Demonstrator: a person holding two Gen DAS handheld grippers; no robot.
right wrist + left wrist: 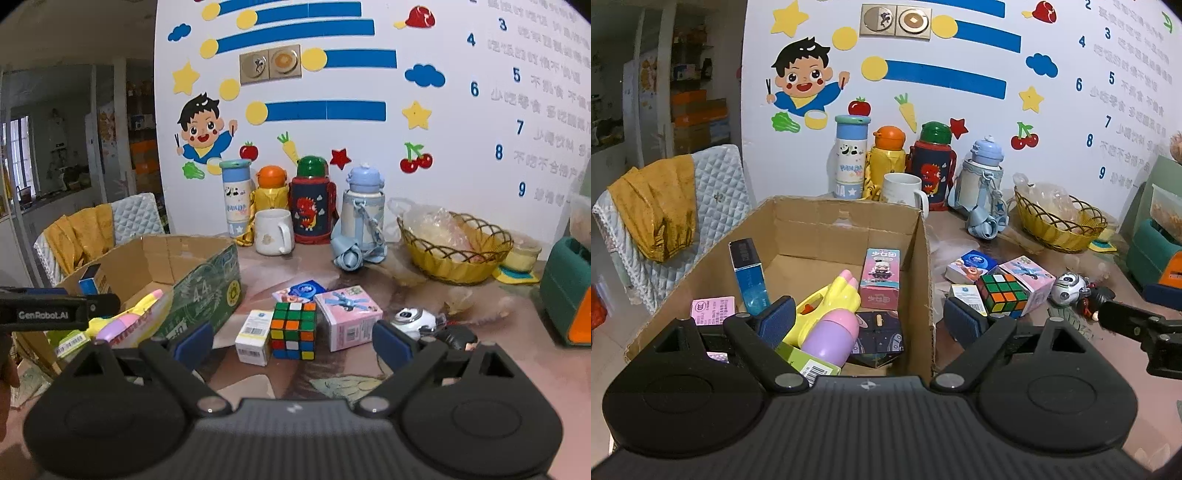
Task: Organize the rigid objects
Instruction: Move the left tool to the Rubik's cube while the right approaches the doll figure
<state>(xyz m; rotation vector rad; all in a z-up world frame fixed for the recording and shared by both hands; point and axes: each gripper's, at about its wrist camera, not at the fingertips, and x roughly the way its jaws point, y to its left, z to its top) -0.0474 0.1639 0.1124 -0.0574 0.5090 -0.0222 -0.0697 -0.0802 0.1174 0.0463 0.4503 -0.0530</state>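
A: What sits closest to the right gripper (291,341)?

B: Its blue-padded jaws are spread wide and hold nothing. Just beyond them, on the brown patterned table (369,373), stands a multicoloured puzzle cube (293,329), with a small white barcode box (254,336) touching its left side and a pink cardboard box (349,319) just to its right. A white-and-grey round robot toy (413,320) lies further right.

A: And the left gripper (870,321)?

B: Also spread, empty, over the near edge of the open brown cardboard box (919,266). Inside lie a yellow-and-purple plastic toy gun (827,314), a dark starry cube (879,332), an upright pink figure carton (880,278) and a blue carton (750,277) leaning at the left wall.

A: Farther back?

B: A white mug (272,232) stands before four children's bottles along the wall, beside a yellow woven basket (454,254).
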